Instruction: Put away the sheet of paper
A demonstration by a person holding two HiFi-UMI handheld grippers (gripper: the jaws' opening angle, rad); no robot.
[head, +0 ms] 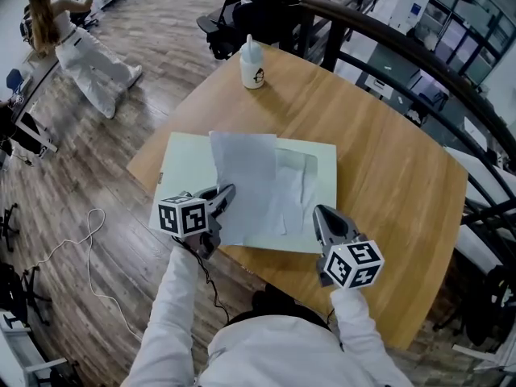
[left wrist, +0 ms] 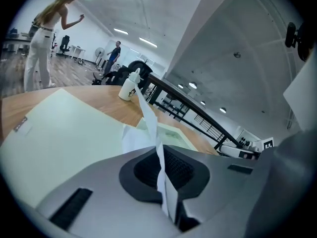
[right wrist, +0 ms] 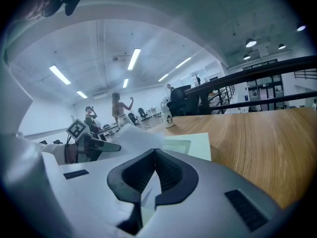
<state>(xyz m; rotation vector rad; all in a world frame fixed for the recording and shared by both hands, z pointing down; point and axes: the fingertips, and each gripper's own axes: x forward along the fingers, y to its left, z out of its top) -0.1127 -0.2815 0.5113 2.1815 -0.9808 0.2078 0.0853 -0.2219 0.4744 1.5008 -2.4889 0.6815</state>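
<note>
Wooden table, filing step: left gripper clamps sheet of paper over green folder, right gripper closed empty; next prob. open folder.

A pale green rectangular mat is laid on the near left part of the rounded wooden surface. A white sheet of paper is spread over the mat's middle, with its near left edge pinched in the jaws of the left gripper. The right gripper, jaws together, is placed at the mat's near right corner. A white plastic bottle is stood behind the mat, near the surface's far edge.
</note>
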